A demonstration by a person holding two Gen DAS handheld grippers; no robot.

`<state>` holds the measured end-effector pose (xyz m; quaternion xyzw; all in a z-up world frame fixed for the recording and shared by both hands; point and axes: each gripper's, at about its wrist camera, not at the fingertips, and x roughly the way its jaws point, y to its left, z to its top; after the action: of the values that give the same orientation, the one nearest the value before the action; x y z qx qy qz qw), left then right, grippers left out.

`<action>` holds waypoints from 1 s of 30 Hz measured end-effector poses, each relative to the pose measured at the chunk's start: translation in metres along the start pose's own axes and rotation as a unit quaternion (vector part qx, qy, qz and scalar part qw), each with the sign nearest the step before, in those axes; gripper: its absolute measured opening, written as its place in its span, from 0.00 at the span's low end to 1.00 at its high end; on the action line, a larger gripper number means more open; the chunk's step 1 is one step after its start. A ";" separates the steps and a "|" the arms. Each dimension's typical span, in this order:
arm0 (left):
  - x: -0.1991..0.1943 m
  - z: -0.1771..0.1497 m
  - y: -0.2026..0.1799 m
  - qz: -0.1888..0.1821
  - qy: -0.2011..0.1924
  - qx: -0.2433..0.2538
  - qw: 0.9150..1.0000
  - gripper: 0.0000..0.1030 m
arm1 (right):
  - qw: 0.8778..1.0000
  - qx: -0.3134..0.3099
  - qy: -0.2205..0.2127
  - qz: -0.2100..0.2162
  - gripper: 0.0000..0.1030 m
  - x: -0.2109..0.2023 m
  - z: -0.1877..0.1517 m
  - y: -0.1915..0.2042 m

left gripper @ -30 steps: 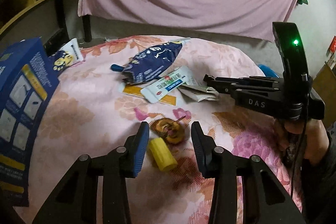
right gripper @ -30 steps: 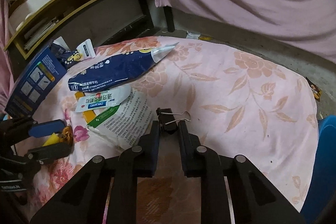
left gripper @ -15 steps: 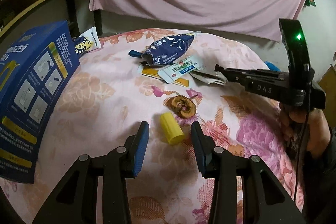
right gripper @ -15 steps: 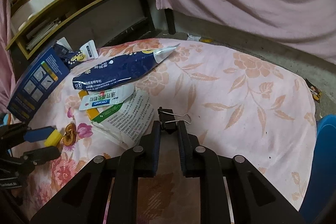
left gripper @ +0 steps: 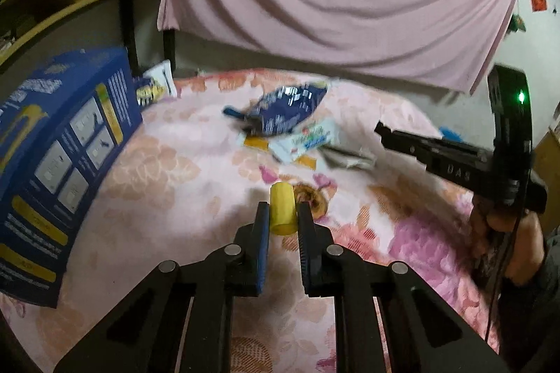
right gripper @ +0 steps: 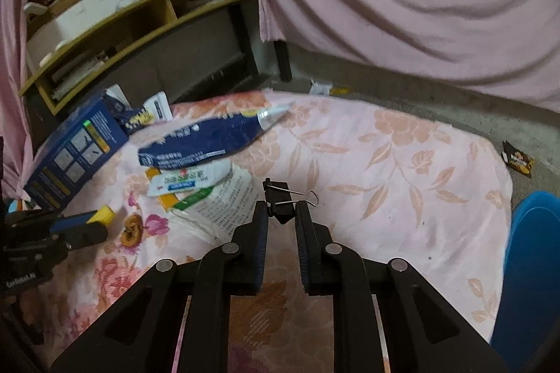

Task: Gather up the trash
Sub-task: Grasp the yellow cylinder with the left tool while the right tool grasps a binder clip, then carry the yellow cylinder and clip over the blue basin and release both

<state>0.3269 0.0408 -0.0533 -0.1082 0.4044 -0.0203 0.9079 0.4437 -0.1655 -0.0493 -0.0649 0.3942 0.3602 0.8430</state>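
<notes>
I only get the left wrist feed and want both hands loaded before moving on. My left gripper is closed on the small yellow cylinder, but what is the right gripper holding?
Observer: The right gripper is shut on a small black metal binder clip.
Operator: Is it gripped cleanly?
Observer: The fingers pinch the clip's black body, and one silver wire handle sticks out to the right of them.
Operator: Any trash I can't see from here?
Observer: Yes, a dark snack wrapper with orange print lies on the grey floor, just past the right edge of the pink floral cloth.
</notes>
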 end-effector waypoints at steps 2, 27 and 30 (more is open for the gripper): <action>-0.009 0.003 -0.003 -0.002 -0.028 0.002 1.000 0.12 | 1.000 -0.003 -0.028 0.002 0.13 -0.010 -0.001 0.002; -0.082 0.049 -0.174 -0.132 -0.369 0.170 0.904 0.12 | 0.896 -0.063 -0.412 -0.153 0.13 -0.222 -0.049 -0.002; -0.077 0.048 -0.194 -0.149 -0.380 0.181 0.895 0.12 | 0.884 -0.063 -0.426 -0.183 0.13 -0.238 -0.062 -0.012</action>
<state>0.3203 -0.1298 0.0755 -0.0007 -0.0026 -0.1851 0.9827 0.3116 -0.3310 0.0759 -0.0291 -0.0450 0.2166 0.9748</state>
